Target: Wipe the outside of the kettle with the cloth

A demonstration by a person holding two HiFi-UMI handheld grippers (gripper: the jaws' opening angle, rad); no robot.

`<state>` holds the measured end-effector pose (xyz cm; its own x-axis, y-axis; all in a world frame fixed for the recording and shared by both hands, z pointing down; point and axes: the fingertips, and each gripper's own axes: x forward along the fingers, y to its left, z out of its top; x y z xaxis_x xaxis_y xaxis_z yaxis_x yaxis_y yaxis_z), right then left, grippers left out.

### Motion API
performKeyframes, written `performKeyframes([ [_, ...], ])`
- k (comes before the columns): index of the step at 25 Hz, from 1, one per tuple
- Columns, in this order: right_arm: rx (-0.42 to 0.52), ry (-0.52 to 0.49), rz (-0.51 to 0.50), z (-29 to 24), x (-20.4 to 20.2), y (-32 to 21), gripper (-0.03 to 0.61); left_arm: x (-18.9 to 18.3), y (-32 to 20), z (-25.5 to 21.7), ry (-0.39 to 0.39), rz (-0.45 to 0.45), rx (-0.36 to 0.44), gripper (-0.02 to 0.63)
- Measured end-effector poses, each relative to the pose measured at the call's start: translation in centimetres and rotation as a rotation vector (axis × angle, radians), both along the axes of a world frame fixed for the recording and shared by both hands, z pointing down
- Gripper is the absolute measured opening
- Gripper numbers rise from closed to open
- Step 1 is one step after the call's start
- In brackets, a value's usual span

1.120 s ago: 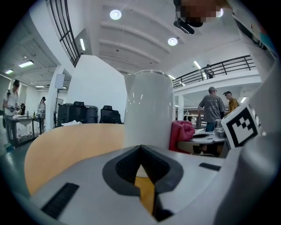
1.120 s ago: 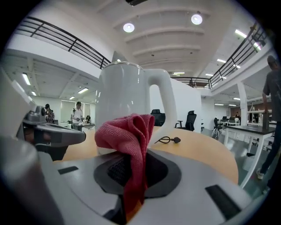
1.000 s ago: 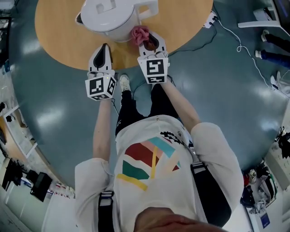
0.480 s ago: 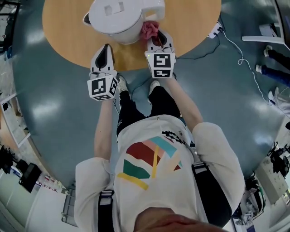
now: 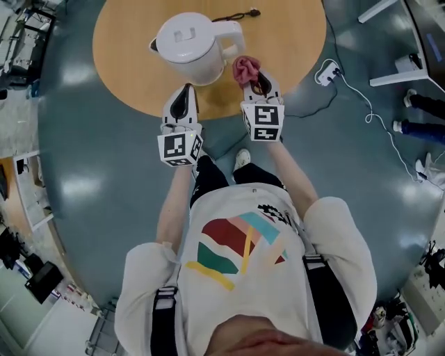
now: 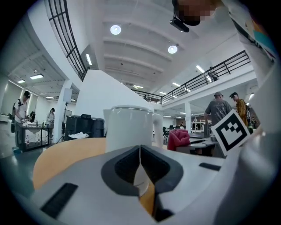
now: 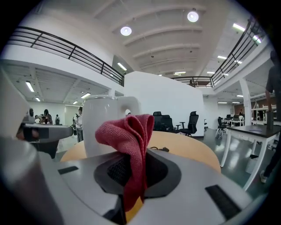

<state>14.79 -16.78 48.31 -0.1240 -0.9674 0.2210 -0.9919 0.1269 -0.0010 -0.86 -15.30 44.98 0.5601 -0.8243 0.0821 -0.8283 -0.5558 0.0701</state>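
While your right gripper (image 5: 253,79) pinches the bunched red cloth (image 5: 245,68) near the white lidded kettle (image 5: 189,47), your left gripper (image 5: 184,90) is clenched empty.

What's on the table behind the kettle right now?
A dark cord lies on the round table beyond the white kettle. Whether it joins the kettle cannot be told, and the spot under the kettle's base is covered.

Round wooden table (image 5: 125,42), black cord (image 5: 236,15) on it, white power strip (image 5: 328,71) on floor (image 5: 83,181)
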Motion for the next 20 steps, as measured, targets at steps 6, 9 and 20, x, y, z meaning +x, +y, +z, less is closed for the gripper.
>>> performKeyframes([
  [6, 0.000, -0.028, 0.084, -1.5, 2.7, 3.0, 0.048, 4.6, 2.4, -2.4, 0.023, 0.117, 0.033, 0.044],
  [9, 0.008, -0.022, 0.103, -2.6, 2.2, 3.9, 0.048, 5.0, 2.1, -3.9, 0.058, 0.170, 0.044, 0.044],
  [20, -0.023, -0.050, 0.176, -1.9, 4.2, 6.3, 0.048, 5.2, 1.7, -7.2, 0.087, 0.263, 0.087, 0.235],
])
